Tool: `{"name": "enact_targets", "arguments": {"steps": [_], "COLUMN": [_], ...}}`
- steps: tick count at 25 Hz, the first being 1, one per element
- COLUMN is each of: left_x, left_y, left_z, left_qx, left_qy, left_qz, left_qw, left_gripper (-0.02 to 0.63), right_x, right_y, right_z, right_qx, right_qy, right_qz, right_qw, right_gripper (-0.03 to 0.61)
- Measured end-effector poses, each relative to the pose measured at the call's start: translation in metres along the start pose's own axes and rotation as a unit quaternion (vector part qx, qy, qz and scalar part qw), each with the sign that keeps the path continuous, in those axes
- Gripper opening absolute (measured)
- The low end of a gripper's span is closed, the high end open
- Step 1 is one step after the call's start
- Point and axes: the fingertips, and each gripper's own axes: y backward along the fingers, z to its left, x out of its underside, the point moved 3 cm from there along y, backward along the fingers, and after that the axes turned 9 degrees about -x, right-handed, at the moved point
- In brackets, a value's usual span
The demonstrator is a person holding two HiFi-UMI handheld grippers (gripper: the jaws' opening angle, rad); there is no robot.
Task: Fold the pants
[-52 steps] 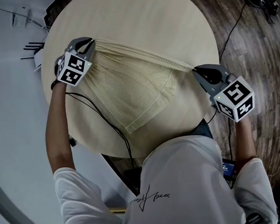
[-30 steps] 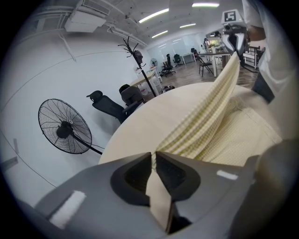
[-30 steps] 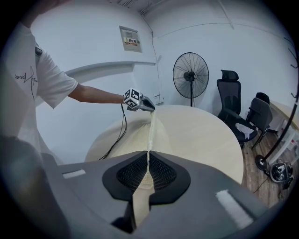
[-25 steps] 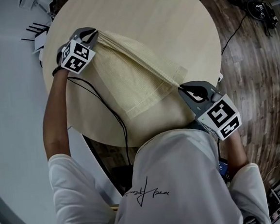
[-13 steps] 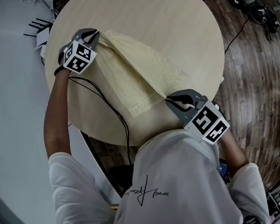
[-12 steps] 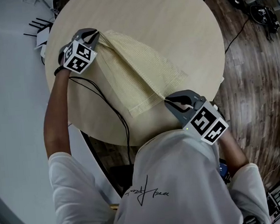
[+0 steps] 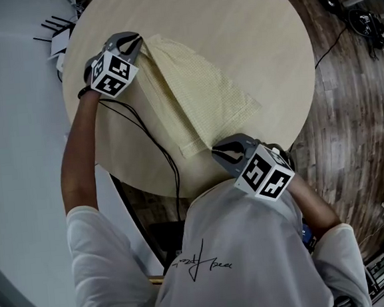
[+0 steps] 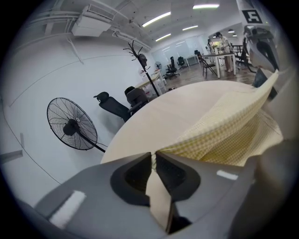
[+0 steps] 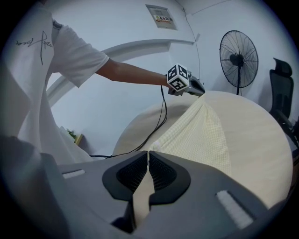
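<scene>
The right tool (image 7: 218, 152) has swung from the frame's right side to lower centre, carrying its edge of the pants (image 7: 203, 91) across, so the fold looks nearly laid. It is pinching cloth, as is the left tool (image 7: 133, 43) at upper left. The pants, pale yellow and waffle-textured, lie as a narrow slanted band on the round bench (image 7: 254, 24)

In the head view the far rim of the round pale wooden table (image 7: 255, 30) is cut off by the top edge. Its near rim disappears behind the person's white shirt (image 7: 235, 259). The pale yellow checked pants (image 7: 200, 88) have their two gripped corners hidden under the left gripper (image 7: 137, 42) and the right gripper (image 7: 217, 155). The wall notice (image 9: 161, 17) in the right gripper view is too small to read.
</scene>
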Motion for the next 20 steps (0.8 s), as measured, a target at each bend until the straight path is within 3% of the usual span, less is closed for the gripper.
{"name": "enact_targets", "arguments": {"steps": [20], "left_x": [0.044], "left_y": [-0.007], "left_z": [-0.017], "left_qx": [0.013], "left_qy": [0.008], "left_qz": [0.008], "left_qw": [0.9998], "left_gripper": [0.089], "right_x": [0.006], "right_y": [-0.079], "right_z": [0.005], "right_qx": [-0.066], "right_qy": [0.014], "right_qz": [0.064], "right_qw": [0.996], "right_gripper": [0.014]}}
